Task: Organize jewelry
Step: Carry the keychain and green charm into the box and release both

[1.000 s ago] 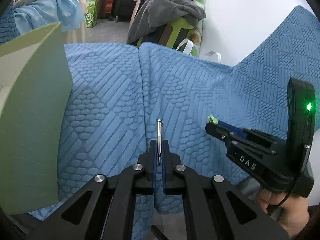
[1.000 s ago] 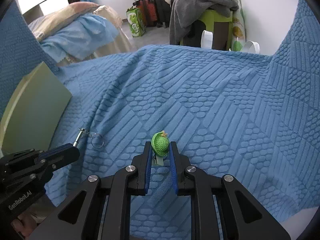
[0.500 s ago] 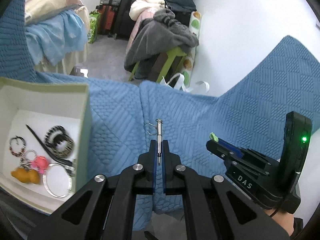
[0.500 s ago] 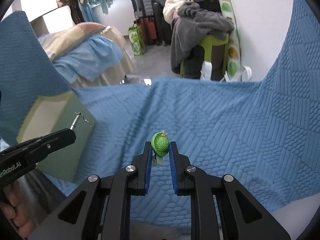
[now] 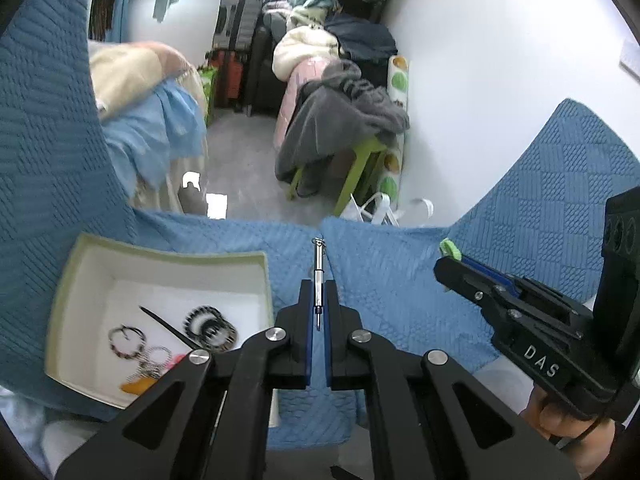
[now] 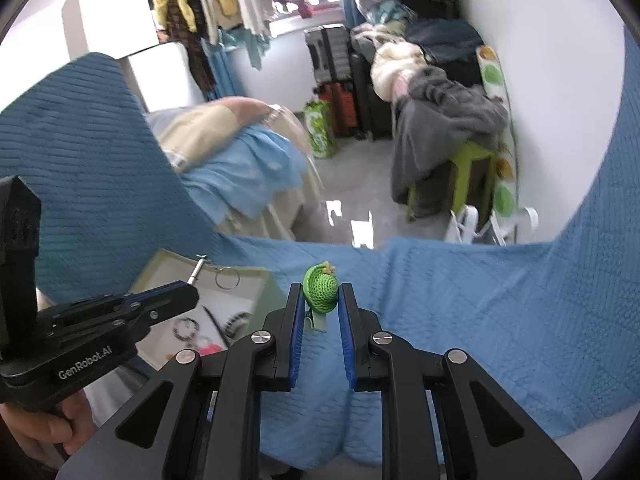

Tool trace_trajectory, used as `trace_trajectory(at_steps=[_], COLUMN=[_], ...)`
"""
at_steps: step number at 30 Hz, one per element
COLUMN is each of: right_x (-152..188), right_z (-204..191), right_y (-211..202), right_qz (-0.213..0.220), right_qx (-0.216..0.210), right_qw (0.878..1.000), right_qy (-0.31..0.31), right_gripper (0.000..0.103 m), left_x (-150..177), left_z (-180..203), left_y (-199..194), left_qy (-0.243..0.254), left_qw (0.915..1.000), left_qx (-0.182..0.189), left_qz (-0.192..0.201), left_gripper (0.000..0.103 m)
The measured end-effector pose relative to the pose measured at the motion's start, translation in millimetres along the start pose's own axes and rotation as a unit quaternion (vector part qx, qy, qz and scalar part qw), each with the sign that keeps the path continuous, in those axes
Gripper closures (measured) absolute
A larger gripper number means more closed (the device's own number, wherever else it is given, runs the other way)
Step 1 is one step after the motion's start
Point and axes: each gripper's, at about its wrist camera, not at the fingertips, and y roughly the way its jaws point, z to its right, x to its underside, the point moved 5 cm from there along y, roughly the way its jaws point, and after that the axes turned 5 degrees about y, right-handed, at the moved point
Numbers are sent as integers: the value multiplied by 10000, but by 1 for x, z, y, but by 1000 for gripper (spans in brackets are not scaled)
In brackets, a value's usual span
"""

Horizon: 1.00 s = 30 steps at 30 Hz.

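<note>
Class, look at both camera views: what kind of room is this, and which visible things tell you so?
Most likely a lived-in bedroom or spare room: hanging clothes by the window, suitcases against the wall, and a green stool heaped with garments. A blue textured cover drapes the work surface.

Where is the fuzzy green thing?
The green knitted hair clip is pinched in the right tongs, above the blue quilted cover, right of the open box.

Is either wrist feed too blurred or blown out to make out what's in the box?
Left wrist: box contents smeared by motion blur, edges bent by fisheye. Right wrist: box largely hidden behind the left tool; floor glare is blown out.
</note>
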Motion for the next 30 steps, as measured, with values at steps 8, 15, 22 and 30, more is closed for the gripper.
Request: trace_trajectory(at_steps=[8,15,22,30], right_x=[-19,-6,26,65], right_z=[-48,-77,-96,-103], right_y=[-7,22,58,98], right_qz=[291,-37,-522,-1050], right_qx=[-217,-334,-316,-317], right_qw=[9993,9993,9976,9934], right_qy=[-118,-171,-327,-339], right_gripper=[88,88,88,88], left_x=[-10,4,32,64], left_z=[-34,-74,-109,-142], left_y=[-36,-33,-10,18], left_qy=[109,-89,-317,-561], left_qw=[9997,9998,9984,9946], left_qx=[-109,-202,-284,-331], left_qz=[173,26,-375,-809], left_gripper=[100,100,100,100])
